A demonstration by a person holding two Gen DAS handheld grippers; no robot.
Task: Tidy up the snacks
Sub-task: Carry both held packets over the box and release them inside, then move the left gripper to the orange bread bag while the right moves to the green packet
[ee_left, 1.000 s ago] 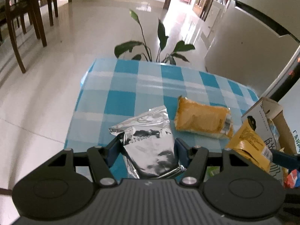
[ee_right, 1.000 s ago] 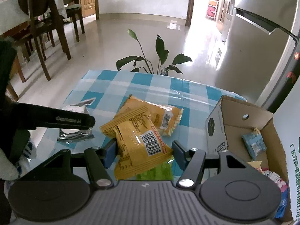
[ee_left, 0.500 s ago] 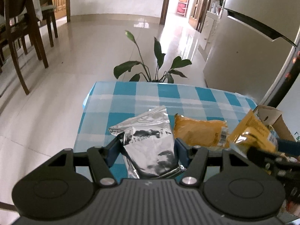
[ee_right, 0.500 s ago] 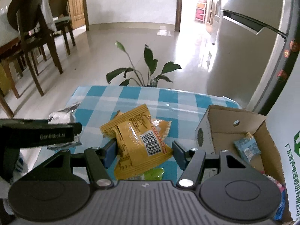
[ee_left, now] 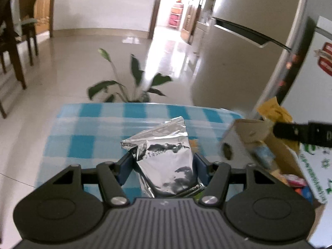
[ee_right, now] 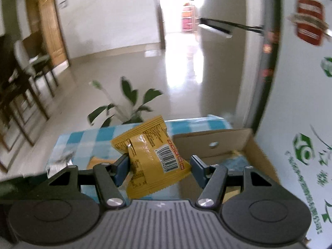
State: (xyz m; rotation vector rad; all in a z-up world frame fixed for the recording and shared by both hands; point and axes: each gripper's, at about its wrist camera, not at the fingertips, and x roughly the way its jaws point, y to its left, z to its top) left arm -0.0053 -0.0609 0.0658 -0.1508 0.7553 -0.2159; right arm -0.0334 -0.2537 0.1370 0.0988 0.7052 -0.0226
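My left gripper [ee_left: 164,164] is shut on a silver foil snack packet [ee_left: 166,157] and holds it above the blue-and-white checked table [ee_left: 87,128]. My right gripper [ee_right: 158,166] is shut on a yellow snack packet [ee_right: 153,157] with a barcode, held near the left wall of the open cardboard box [ee_right: 215,143]. In the left wrist view the box [ee_left: 247,139] is at the right, with the right gripper's arm [ee_left: 300,134] and the yellow packet [ee_left: 274,112] over it. Snacks lie inside the box [ee_left: 290,180].
A potted plant [ee_left: 132,83] stands behind the table's far edge. A grey fridge [ee_left: 238,62] rises at the back right. A white printed carton [ee_right: 300,124] stands right of the box. Another orange packet [ee_right: 97,162] lies on the table. Dining chairs [ee_right: 27,83] stand at left.
Both grippers have moved right, towards the box, each still carrying its packet. The yellow packet is now over the box's left wall. The views are blurred by motion.
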